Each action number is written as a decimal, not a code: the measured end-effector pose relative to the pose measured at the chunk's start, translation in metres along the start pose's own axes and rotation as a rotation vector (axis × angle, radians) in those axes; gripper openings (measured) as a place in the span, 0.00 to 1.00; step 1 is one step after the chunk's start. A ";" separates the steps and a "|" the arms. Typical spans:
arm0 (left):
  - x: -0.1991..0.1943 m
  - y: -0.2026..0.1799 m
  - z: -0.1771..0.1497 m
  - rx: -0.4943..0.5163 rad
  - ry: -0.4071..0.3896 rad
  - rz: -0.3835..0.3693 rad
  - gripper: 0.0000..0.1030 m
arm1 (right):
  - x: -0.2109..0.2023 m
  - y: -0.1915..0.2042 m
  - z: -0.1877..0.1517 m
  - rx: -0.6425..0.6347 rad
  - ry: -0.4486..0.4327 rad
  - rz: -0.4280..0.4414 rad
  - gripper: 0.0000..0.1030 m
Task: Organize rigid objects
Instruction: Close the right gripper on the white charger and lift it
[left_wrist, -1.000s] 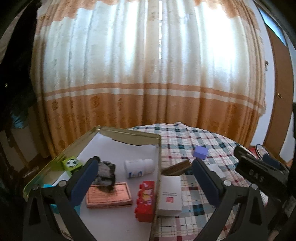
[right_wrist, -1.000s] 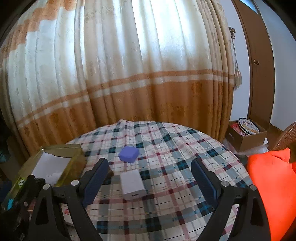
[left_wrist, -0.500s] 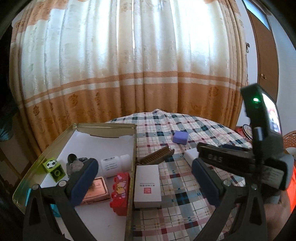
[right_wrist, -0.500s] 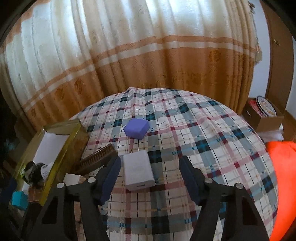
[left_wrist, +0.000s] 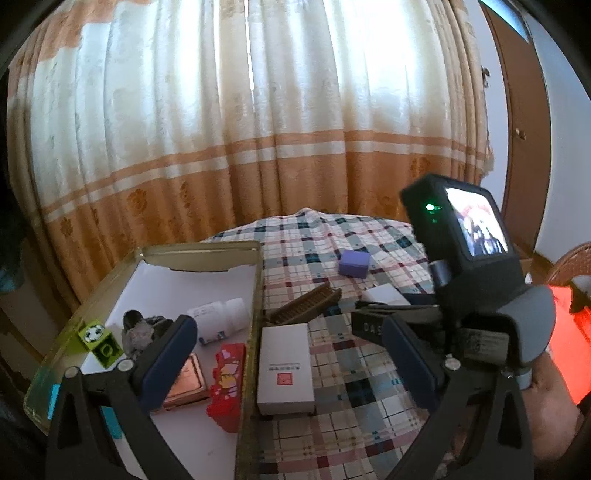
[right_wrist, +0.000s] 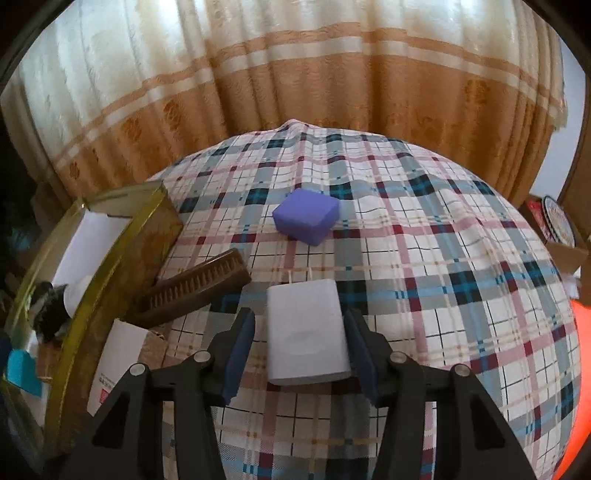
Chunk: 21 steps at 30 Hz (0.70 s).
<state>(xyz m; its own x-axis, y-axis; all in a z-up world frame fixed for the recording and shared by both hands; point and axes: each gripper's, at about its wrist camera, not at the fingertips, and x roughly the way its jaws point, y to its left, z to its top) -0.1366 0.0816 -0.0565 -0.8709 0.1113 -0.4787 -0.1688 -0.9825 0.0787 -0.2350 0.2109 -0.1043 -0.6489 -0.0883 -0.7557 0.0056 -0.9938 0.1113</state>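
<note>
The right tongs (right_wrist: 299, 347) straddle the white charger (right_wrist: 306, 328) on the plaid tabletop (right_wrist: 443, 258), jaws closing but a sliver of gap remains each side; prongs point to twelve o'clock. A purple block (right_wrist: 306, 216) waits beyond at twelve, a brown comb (right_wrist: 195, 288) at ten. The left tongs (left_wrist: 291, 365) hang wide and empty over the tin tray (left_wrist: 255, 314), likely the sorting spot. The white box (left_wrist: 284, 369) carries a red seal, unreadable.

room: daylight glows through a closed cream curtain (left_wrist: 295, 110) with orange floral border | door: brown wood (left_wrist: 524, 129) at right, beside a pale wall (left_wrist: 565, 166) | table: round, under a plaid cloth (right_wrist: 424, 258) in blue, red, white
</note>
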 end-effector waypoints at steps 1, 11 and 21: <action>0.001 -0.001 0.000 0.004 0.007 -0.002 0.98 | 0.000 0.000 0.000 -0.004 0.002 -0.010 0.43; -0.002 -0.021 0.002 0.060 0.004 -0.027 0.98 | -0.013 -0.037 -0.003 0.104 -0.003 -0.067 0.42; 0.011 -0.066 0.005 0.124 0.101 0.019 1.00 | -0.040 -0.102 -0.028 0.331 -0.040 -0.112 0.42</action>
<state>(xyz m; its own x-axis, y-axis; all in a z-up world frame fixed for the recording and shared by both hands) -0.1370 0.1485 -0.0628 -0.8247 0.0714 -0.5610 -0.2142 -0.9576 0.1929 -0.1889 0.3140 -0.1034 -0.6609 0.0293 -0.7499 -0.3100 -0.9207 0.2371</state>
